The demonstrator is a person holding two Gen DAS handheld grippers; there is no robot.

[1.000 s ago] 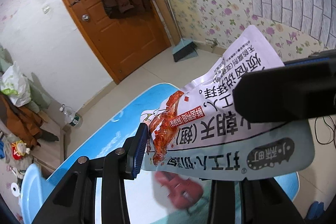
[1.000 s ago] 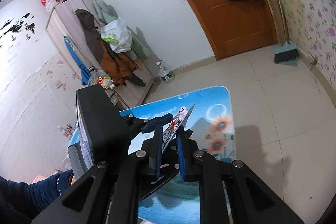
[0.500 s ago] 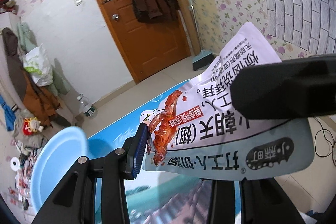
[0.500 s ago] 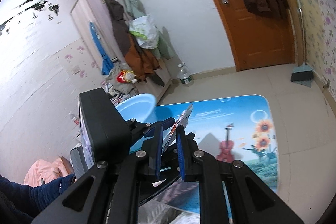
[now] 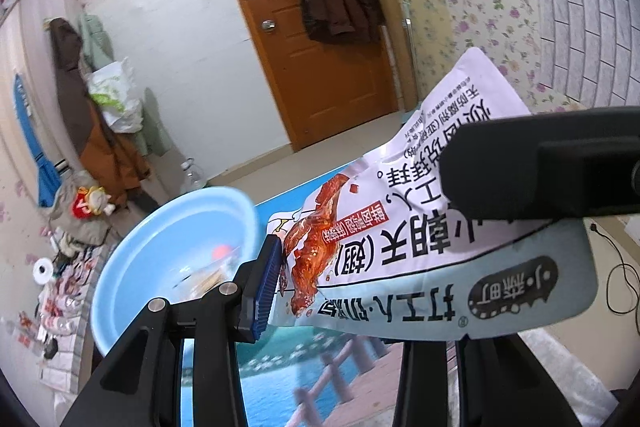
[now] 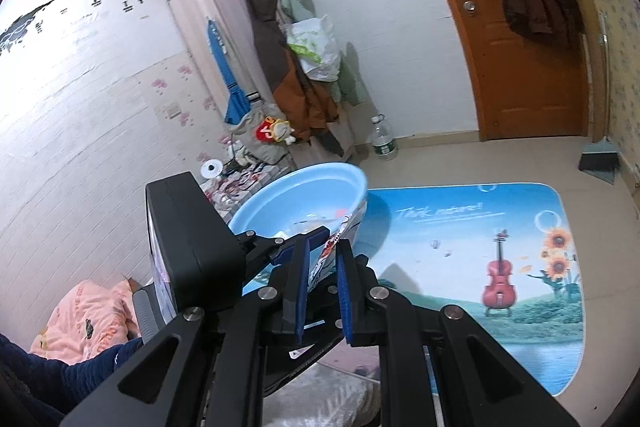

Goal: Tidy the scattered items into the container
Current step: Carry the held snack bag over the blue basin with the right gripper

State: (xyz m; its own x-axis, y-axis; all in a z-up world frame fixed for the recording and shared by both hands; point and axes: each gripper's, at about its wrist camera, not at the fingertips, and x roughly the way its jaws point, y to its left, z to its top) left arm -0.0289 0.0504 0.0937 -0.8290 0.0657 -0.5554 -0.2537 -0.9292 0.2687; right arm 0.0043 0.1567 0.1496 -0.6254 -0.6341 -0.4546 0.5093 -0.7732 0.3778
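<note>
Both views have swung left since 1 second back: light blue plastic basin (image 5: pixel 168 251), absent then, now fills lower left of left wrist view and sits just beyond the fingertips in right wrist view.

Left gripper (image 5: pixel 360 291) clamped on a white and pale-blue snack packet (image 5: pixel 420 235), printed with black Chinese characters and a picture of red glazed meat. Only its left blue pad (image 5: pixel 266 283) shows, against the packet's left edge; the other finger is hidden behind the packet. Packet held flat-on to the lens, upper corner tilted up and right. A black gripper body (image 5: pixel 540 167) crosses in front of the packet at right.

Right gripper (image 6: pixel 323 287) pinches the same packet, seen edge-on as a thin strip between the 2 blue pads (image 6: pixel 301 287). Packet is held off the floor by both grippers, near side of the basin, not in it.

Basin holds a few items, blurred; a small red-orange spot among them. It stands at the left end of a blue picture rug (image 6: pixel 500 247) showing a violin and sunflowers. Beyond: brown door (image 6: pixel 520 67) with a dark coat hung on it, water bottle (image 6: pixel 382 143) by the wall, wardrobe (image 6: pixel 224 27) draped with clothes. A dark blue sleeve (image 6: pixel 60 379) at lower left.
</note>
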